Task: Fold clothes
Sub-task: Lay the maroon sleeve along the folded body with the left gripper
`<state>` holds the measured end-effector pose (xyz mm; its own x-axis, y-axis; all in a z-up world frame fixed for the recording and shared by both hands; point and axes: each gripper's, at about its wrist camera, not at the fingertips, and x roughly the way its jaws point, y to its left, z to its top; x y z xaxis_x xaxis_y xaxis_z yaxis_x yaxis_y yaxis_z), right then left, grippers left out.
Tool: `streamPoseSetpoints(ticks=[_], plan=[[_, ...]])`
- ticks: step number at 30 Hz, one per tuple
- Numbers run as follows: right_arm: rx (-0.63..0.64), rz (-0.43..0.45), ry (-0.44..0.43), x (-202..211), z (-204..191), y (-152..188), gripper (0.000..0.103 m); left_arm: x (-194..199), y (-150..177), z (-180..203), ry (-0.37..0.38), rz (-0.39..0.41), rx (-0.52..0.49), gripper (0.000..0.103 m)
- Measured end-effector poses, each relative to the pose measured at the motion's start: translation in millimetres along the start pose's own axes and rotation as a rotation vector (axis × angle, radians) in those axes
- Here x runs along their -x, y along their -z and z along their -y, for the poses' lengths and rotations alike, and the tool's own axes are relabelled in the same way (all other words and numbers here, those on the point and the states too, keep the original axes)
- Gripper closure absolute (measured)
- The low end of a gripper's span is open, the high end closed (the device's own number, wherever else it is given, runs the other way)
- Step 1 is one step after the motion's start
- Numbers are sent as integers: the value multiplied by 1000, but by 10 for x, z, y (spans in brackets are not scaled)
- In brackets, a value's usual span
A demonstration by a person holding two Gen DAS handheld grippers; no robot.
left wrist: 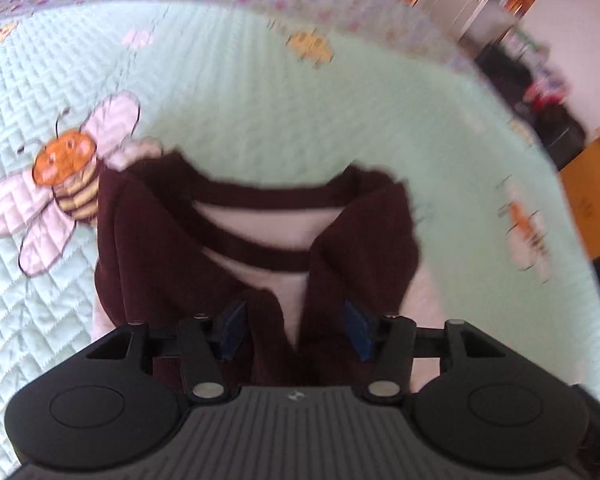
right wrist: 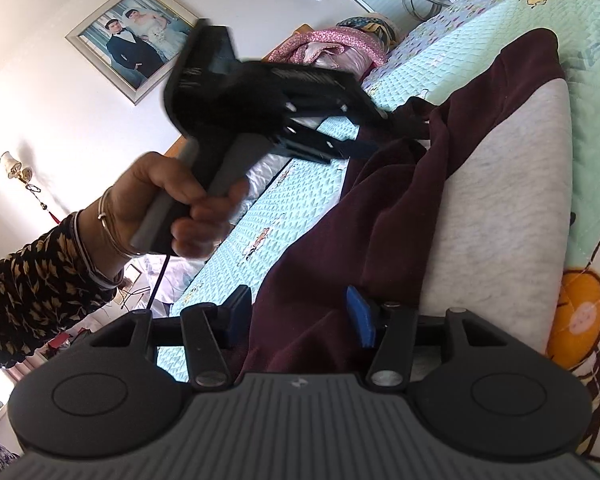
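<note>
Maroon-and-grey top lies on a mint quilt covering the bed, sleeves folded in over the grey chest, neckline away from the left fingers. No containers in view.

Left gripper: blue pads apart, maroon sleeve cloth bunched between them; pads do not visibly press on it, gap shows on each side. Cloth runs from between the fingers forward to the collar.

Right gripper: fingers apart too, a maroon fold passes between them and rises ahead; the right pad sits against the cloth edge, left pad stands clear of it with quilt showing in the gap. Grip not certain, reads as loose.

Edges and room: in the left view bare quilt opens beyond the collar and to both sides of the fingers; a bee patch just touches the top's left shoulder. Bed edge curves off to the right, with dark clutter and a wooden piece beyond it.

Only the right view shows the person's left hand on the left gripper's handle, patterned sleeve, bangles at the wrist, pink bedding at the far end of the bed, a framed photo and wall lamp. Only the left view shows the collar and both folded sleeves whole. Left view is blurred.
</note>
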<state>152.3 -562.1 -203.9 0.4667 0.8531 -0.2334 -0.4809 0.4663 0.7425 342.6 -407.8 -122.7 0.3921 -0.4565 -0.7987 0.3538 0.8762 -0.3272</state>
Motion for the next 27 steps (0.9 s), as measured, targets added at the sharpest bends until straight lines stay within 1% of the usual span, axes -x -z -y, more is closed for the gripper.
streamPoseSetpoints(ticks=[3,6,9,10,11,12,14,16,18,19,20,21,22,24,26,27], plan=[[-1,0,-2,-8,5,5,48,162,10,-103,44,64,71,47],[-4,1,-6,-7,10,-4,47,271,69,-180,88,102,132,47],[-15,5,-21,2,36,-11,46,432,221,-214,109,161,175,47],[-20,7,-27,2,44,-12,46,490,301,-225,118,183,184,44],[-25,8,-34,2,52,-12,45,535,403,-237,118,200,185,40],[-29,8,-39,7,62,-14,45,572,510,-246,113,211,187,38],[-40,12,-52,14,76,-22,44,586,759,-250,93,199,187,37],[-63,23,-77,38,114,-22,44,588,1011,-243,123,189,179,37],[-92,48,-116,80,163,-16,42,594,1229,-242,153,188,172,37],[-107,66,-141,104,185,-8,39,605,1313,-248,155,203,176,37],[-127,99,-166,148,215,5,35,605,1384,-262,161,217,185,34],[-148,134,-191,194,245,18,33,592,1435,-267,170,221,187,33],[-183,178,-195,240,289,23,31,577,1472,-250,168,224,182,33],[-260,262,-137,307,331,20,31,576,1548,-165,158,250,135,29],[-265,295,-25,300,202,-10,31,574,1601,-96,155,255,88,28],[-249,294,40,255,94,-47,30,575,1636,-106,174,260,88,28]])
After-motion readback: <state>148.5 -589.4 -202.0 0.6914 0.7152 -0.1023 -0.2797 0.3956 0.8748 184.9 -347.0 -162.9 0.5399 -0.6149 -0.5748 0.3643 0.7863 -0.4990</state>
